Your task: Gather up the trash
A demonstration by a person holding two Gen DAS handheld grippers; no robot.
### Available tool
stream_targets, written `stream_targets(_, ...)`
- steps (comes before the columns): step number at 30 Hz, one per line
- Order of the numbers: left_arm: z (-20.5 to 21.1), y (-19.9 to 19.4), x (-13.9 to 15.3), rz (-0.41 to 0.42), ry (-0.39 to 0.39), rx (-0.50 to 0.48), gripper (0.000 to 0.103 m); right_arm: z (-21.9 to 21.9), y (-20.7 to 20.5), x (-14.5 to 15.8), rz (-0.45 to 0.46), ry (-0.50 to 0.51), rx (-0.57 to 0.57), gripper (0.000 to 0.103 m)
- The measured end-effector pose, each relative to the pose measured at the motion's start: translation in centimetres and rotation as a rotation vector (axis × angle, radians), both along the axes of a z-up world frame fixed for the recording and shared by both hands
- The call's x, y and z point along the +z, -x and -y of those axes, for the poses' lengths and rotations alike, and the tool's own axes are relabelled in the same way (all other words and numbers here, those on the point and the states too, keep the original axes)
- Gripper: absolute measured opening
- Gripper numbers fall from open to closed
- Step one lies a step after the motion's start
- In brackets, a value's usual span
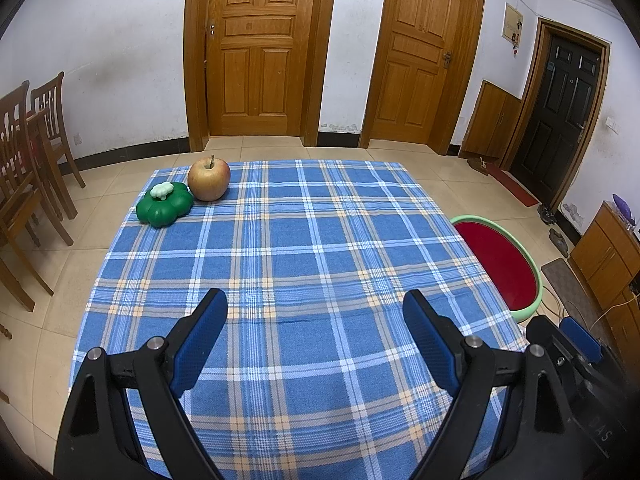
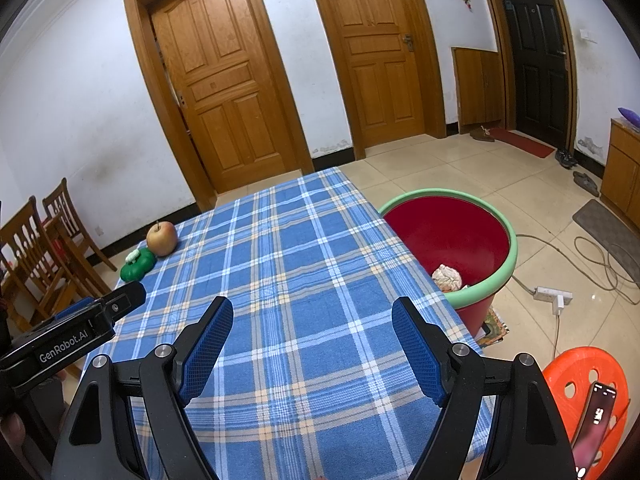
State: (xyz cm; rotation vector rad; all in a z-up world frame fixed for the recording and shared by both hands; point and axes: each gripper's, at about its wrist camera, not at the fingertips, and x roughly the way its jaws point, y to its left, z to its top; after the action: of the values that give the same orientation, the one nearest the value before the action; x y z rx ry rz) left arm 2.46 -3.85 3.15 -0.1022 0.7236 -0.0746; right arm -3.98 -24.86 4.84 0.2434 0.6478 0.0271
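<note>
Blue plaid tablecloth [image 1: 304, 248] fills the foreground beneath both tools. Left gripper [image 1: 316, 320] and right gripper [image 2: 312, 320] hover with jaws spread wide, empty, touching nothing. Farther off, crumpled trash [image 2: 447, 277] lies inside the red bin [image 2: 472, 292] beside the table's edge; it has no clear long axis.

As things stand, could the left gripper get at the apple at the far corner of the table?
Probably yes. The left gripper has its jaws open and empty, and only bare checked tablecloth lies between it and the apple. The green pumpkin-shaped toy touches the apple's left side and might be nudged.
</note>
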Motion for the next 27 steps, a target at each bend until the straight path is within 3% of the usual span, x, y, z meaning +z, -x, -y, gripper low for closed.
stream_targets(27,0.06,0.01,0.01,-0.001,0.000,0.001,0.088,-0.10,0.02,-0.04,-0.002,0.000,0.000,0.082)
